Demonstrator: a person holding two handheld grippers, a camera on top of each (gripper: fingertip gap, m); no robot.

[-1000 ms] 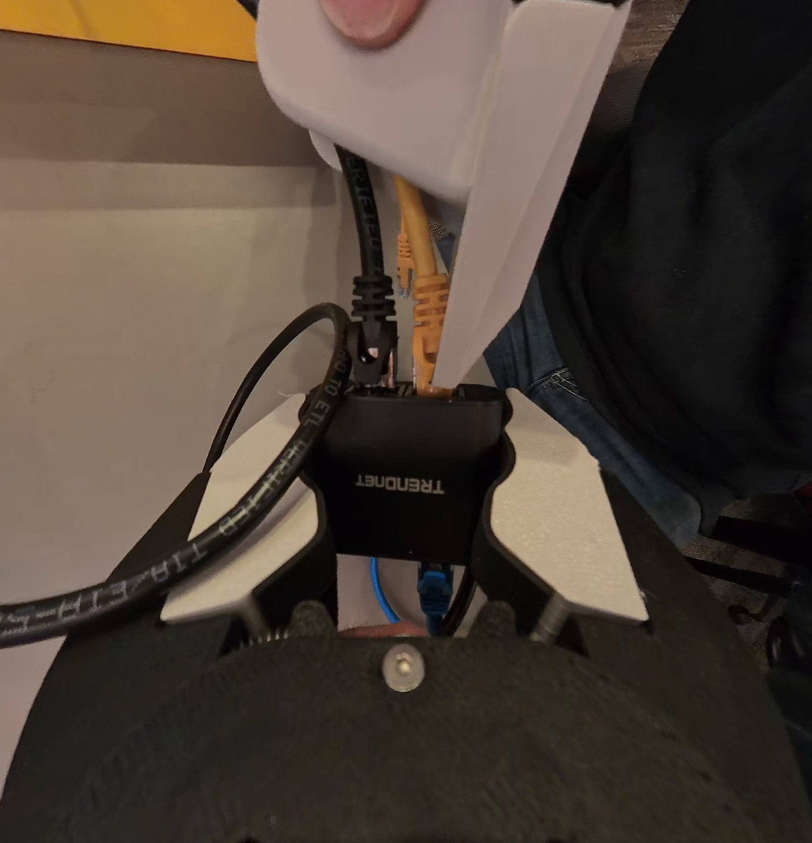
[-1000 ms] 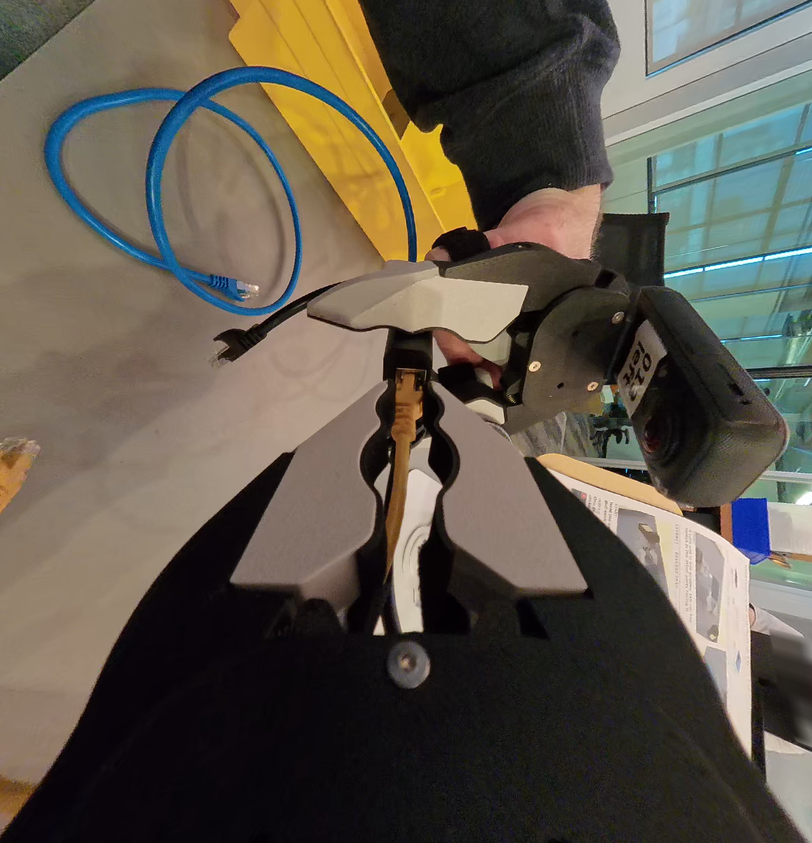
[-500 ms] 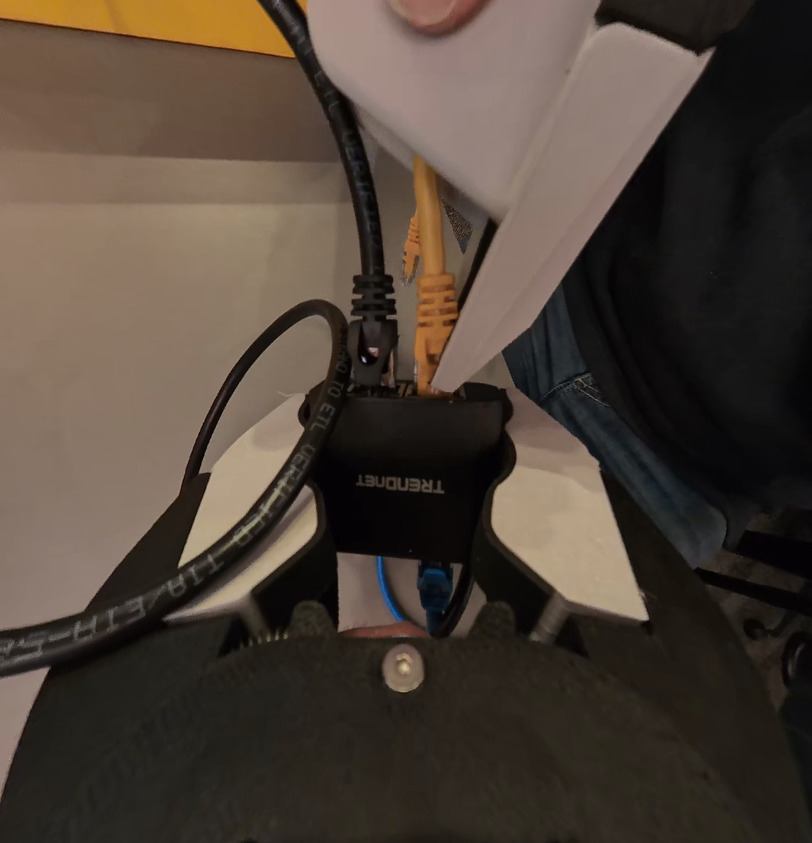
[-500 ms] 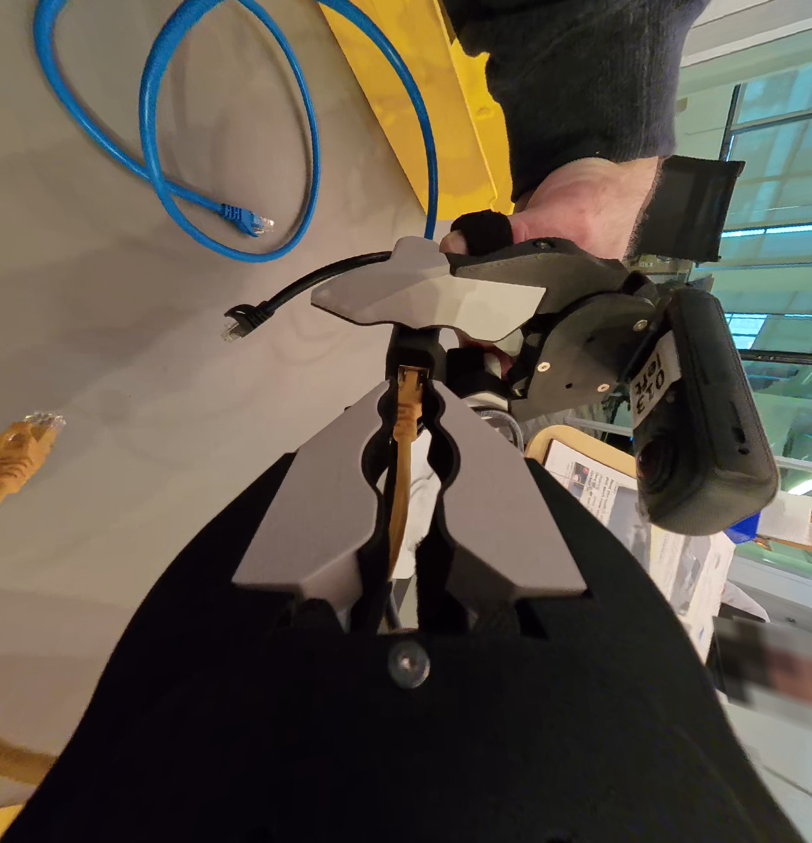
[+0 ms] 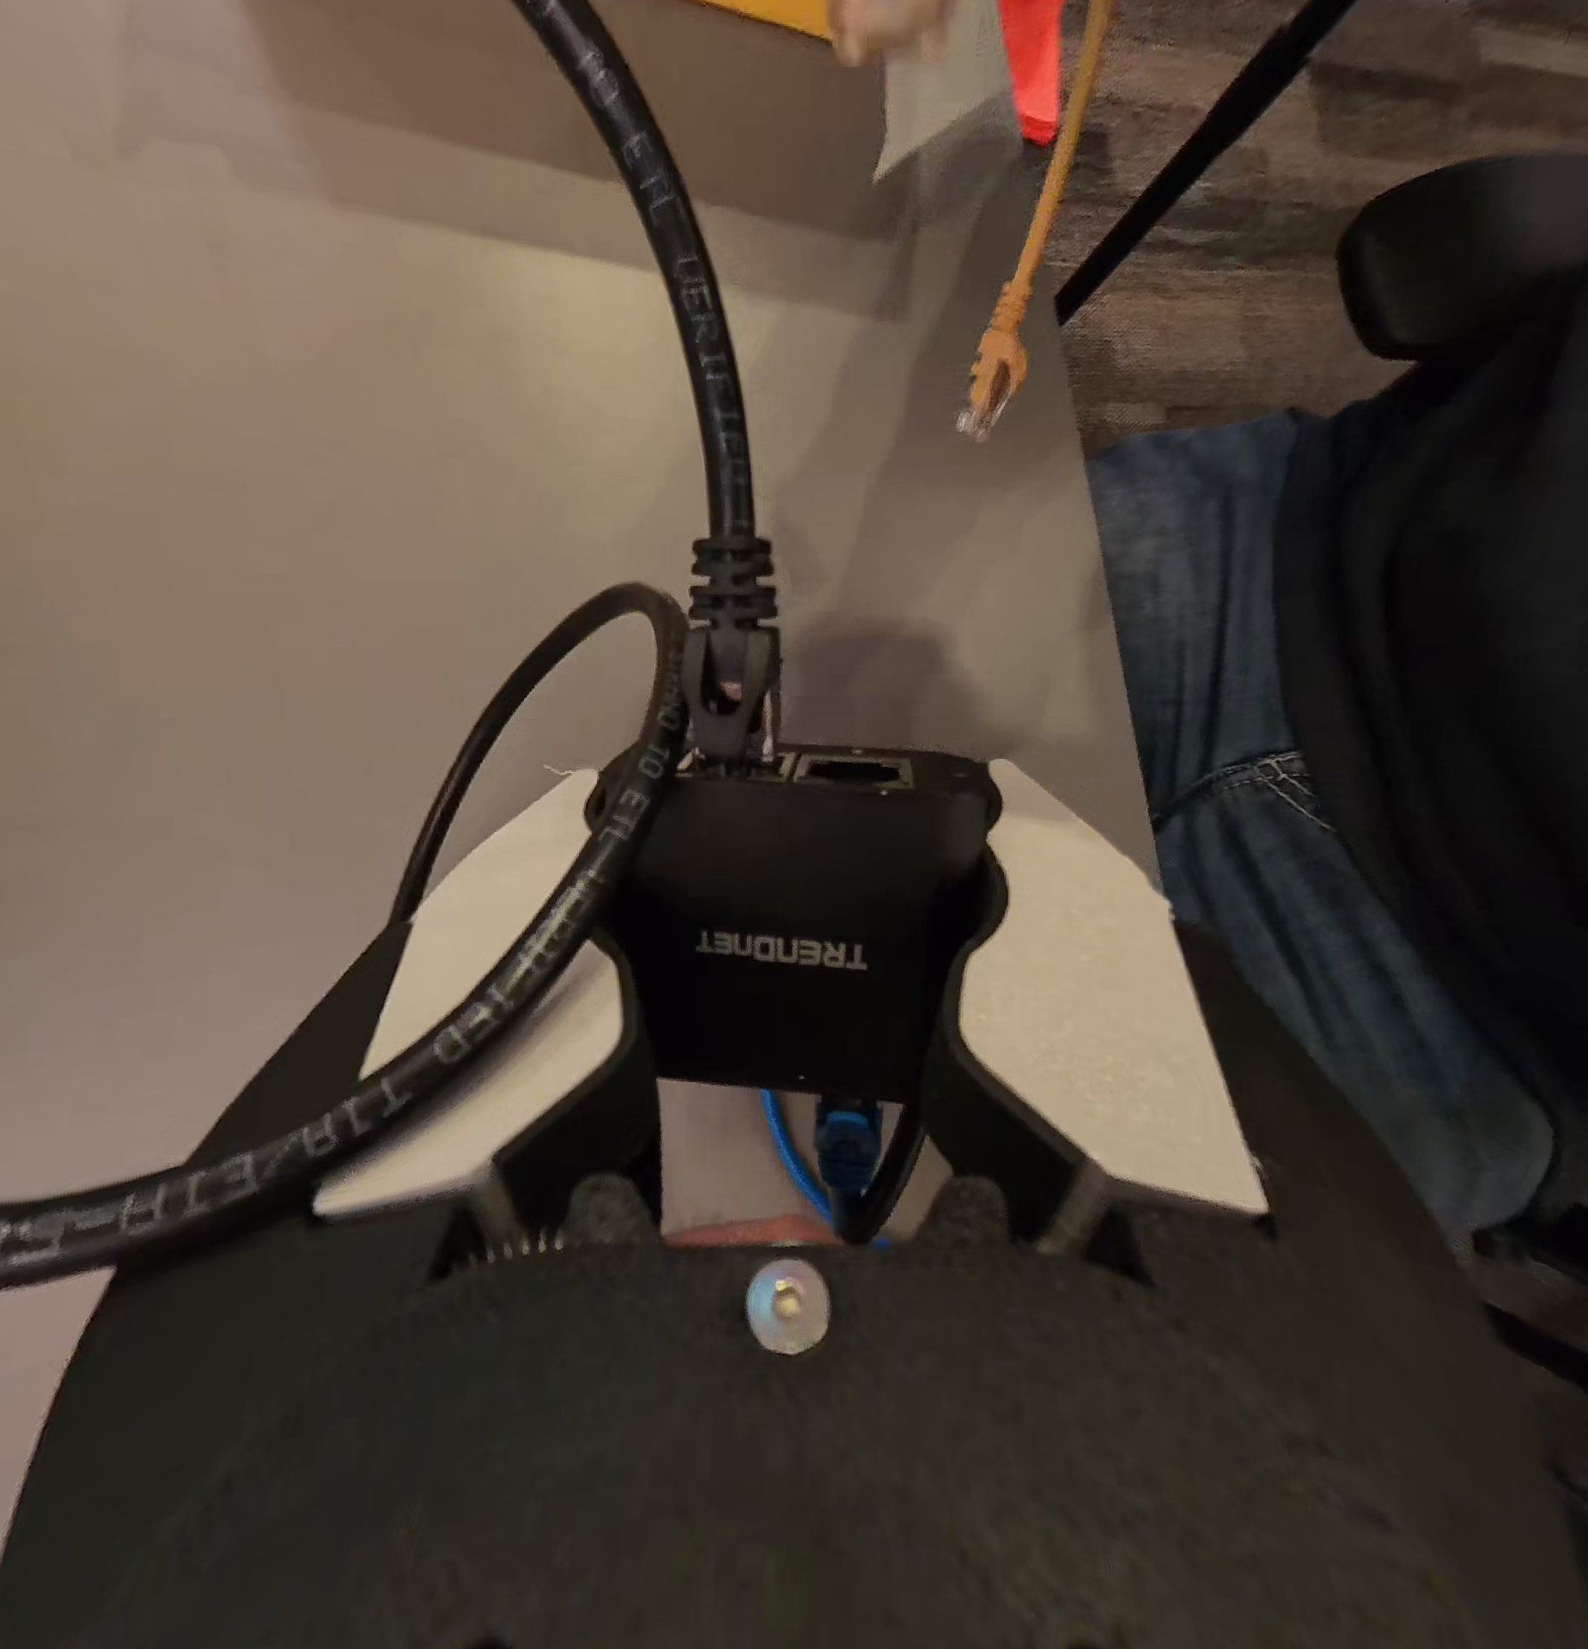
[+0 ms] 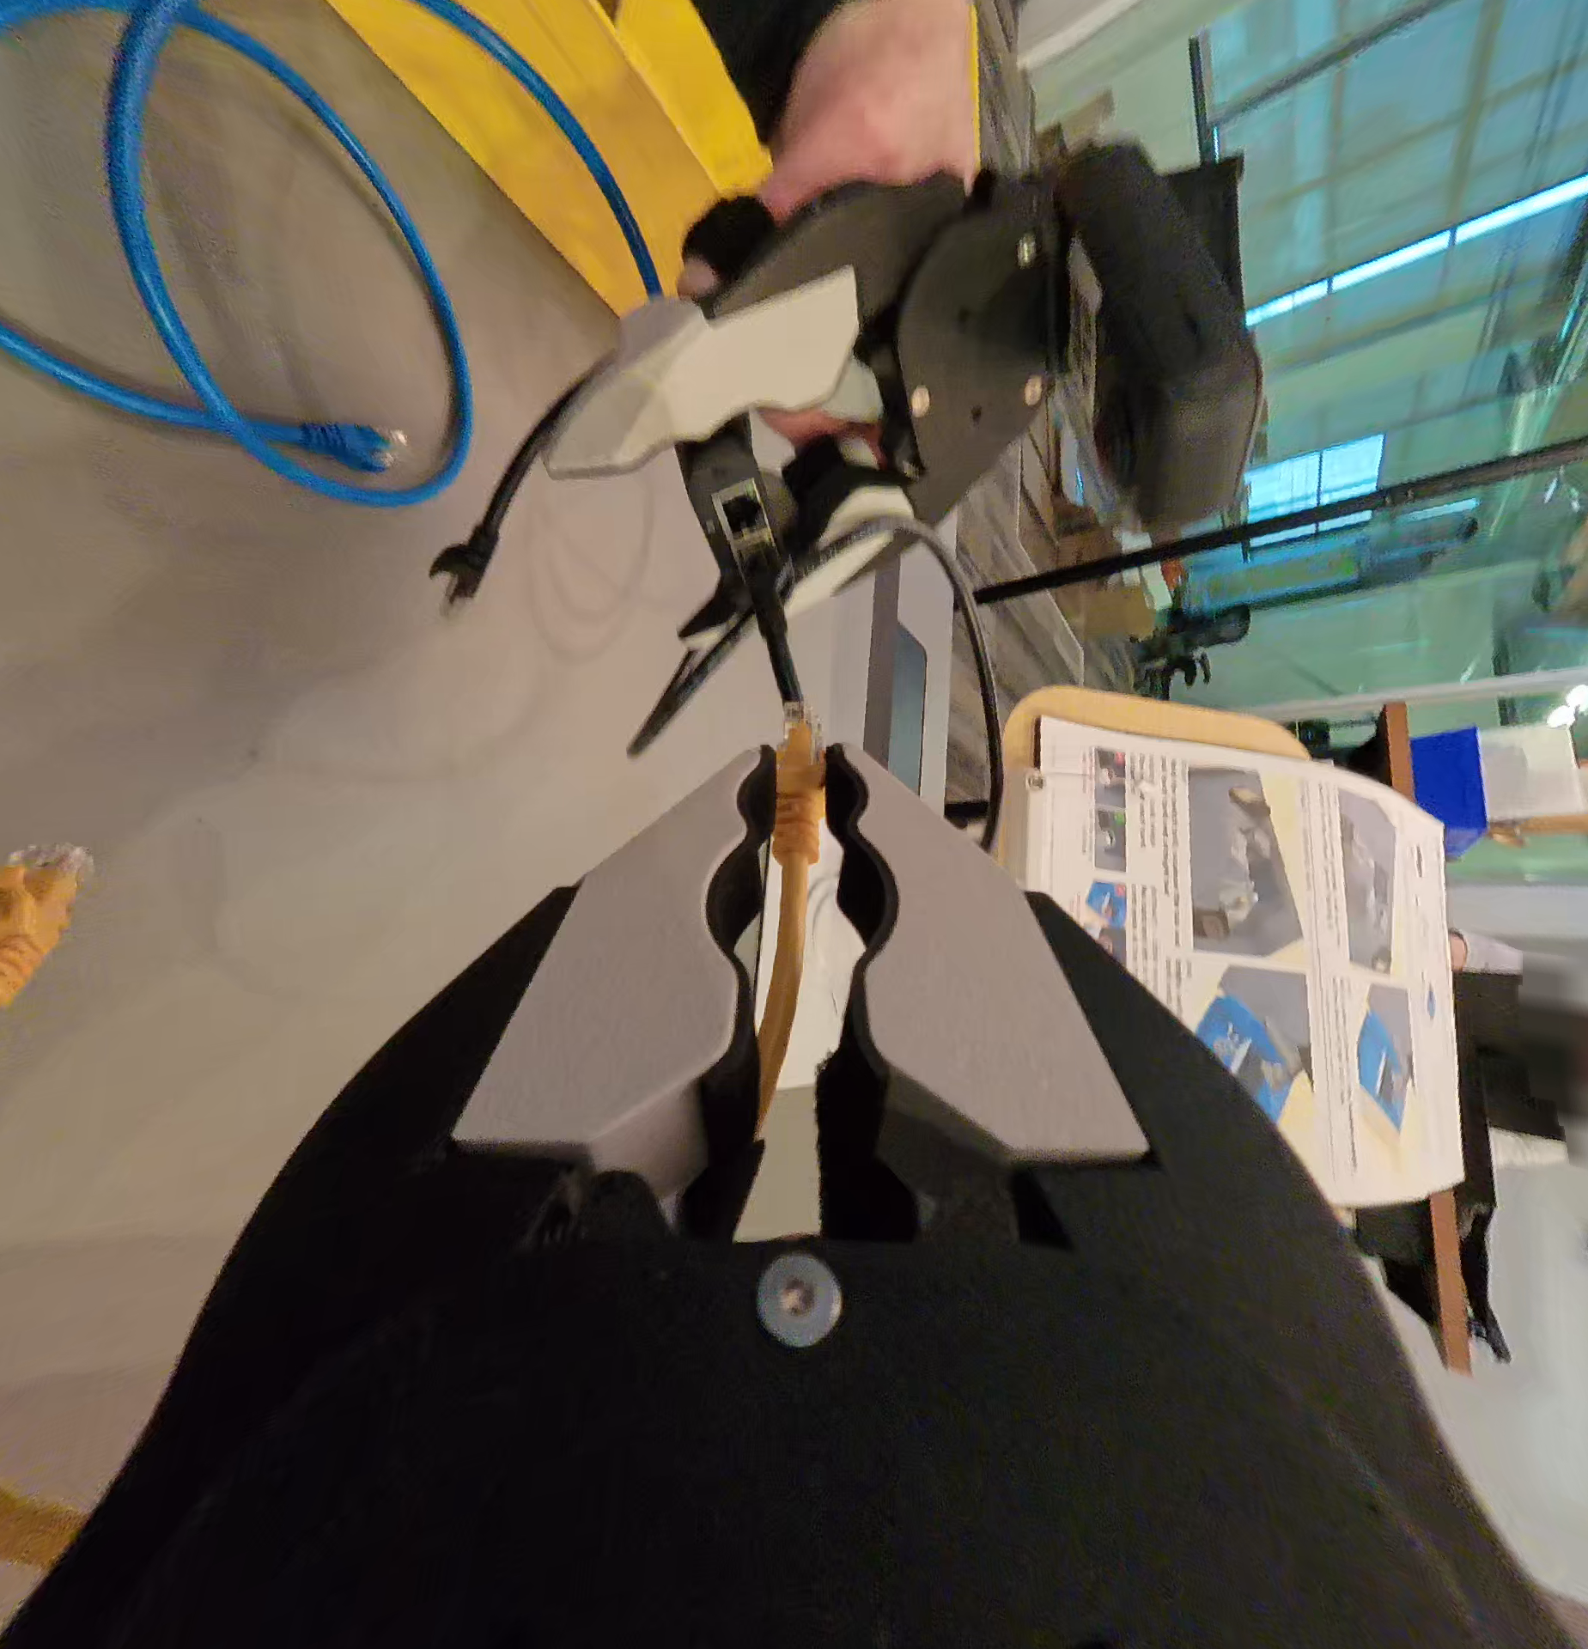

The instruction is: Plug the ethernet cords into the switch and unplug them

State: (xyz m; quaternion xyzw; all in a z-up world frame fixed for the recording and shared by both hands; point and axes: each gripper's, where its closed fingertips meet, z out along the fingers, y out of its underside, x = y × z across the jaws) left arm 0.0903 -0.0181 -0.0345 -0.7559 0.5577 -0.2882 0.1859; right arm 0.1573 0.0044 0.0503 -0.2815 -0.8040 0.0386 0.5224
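My left gripper [image 5: 794, 803] is shut on the small black switch [image 5: 799, 928] and holds it off the table. A black ethernet cord [image 5: 727, 500] is plugged into its left front port. The right front port [image 5: 852, 772] is empty. A blue plug [image 5: 848, 1151] sits in the switch's rear side. My right gripper [image 6: 794, 767] is shut on an orange ethernet plug [image 6: 799, 794], whose tip pokes past the fingertips, a short gap from the switch [image 6: 741, 526]. An orange plug [image 5: 995, 375] also shows at the upper right of the left wrist view, away from the switch.
On the grey table [image 6: 237, 803] lie a coiled blue cord [image 6: 237, 357], a loose black plug [image 6: 460, 571] and another orange plug [image 6: 23, 901]. A yellow board [image 6: 549, 107] lies at the back. A printed sheet [image 6: 1245, 937] stands to the right. A person's leg [image 5: 1263, 803] is beside the table.
The orange plug has come out of the switch's right port. My right gripper has pulled back with it. The left gripper still holds the switch with the black cord in it.
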